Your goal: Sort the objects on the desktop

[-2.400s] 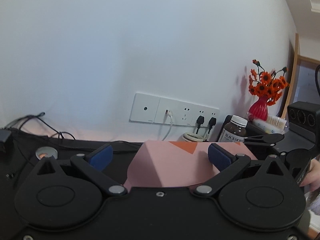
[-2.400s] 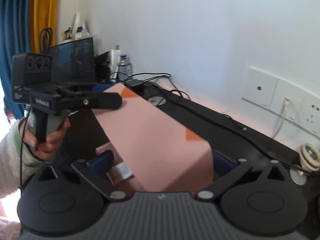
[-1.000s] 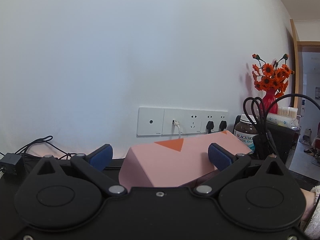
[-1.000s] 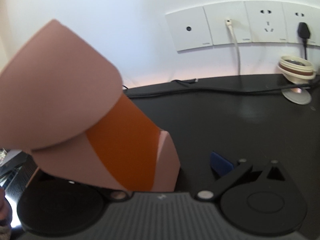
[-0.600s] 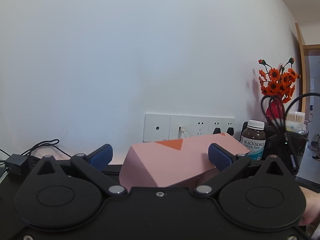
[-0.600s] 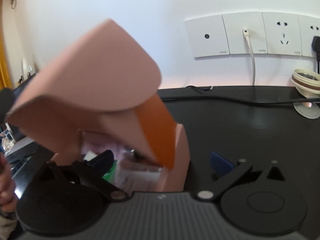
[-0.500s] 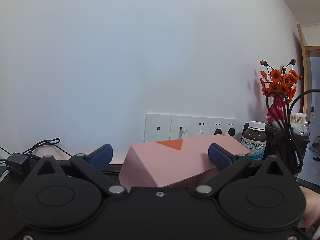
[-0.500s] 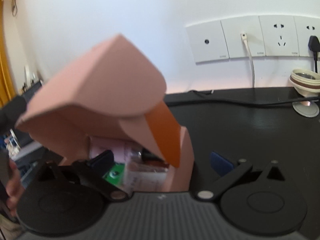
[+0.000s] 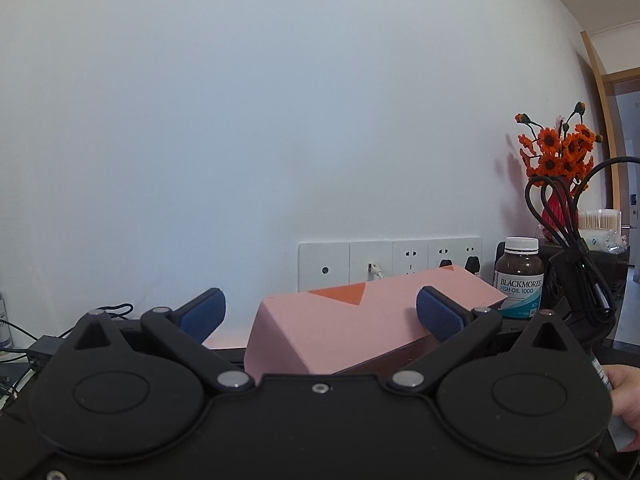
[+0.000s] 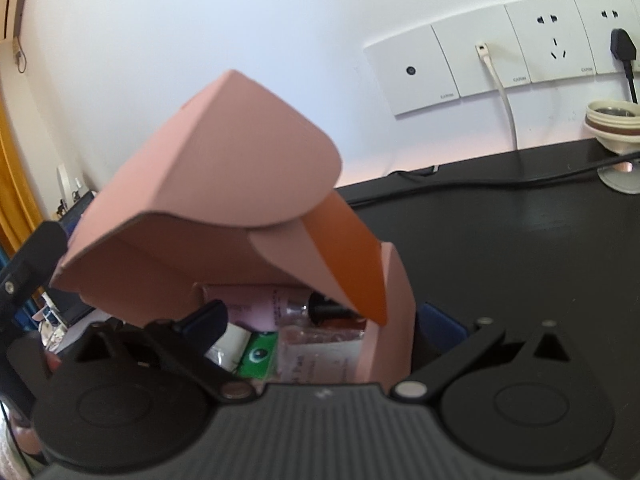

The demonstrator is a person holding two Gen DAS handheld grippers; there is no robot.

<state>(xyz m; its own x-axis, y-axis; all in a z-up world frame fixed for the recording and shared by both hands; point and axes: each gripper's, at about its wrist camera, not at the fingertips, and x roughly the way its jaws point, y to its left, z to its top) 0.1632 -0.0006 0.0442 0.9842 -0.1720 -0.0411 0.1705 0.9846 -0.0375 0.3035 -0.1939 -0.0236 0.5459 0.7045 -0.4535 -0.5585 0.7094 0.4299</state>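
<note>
**Pink box held open over the black tabletop**

In the left wrist view, the left gripper (image 9: 320, 314) has its blue fingers spread apart, with the pink box (image 9: 360, 328) between them; the right pad looks to be against the box's top face, though contact cannot be confirmed. An orange triangle marks that face. Behind the box, a row of wall sockets (image 9: 390, 266) runs along the white wall. Further right stand a brown supplement bottle (image 9: 519, 276) and a red vase of orange flowers (image 9: 558, 168).

In the right wrist view, the box lid (image 10: 224, 176) is raised at the left, showing small packets and a pink tube (image 10: 256, 304) inside. The right gripper (image 10: 324, 328) is apart, its left finger inside the box opening and its right finger outside the near wall. Cables cross the tabletop (image 10: 520, 248) at the right, beside a cream roll of tape (image 10: 612, 120).
</note>
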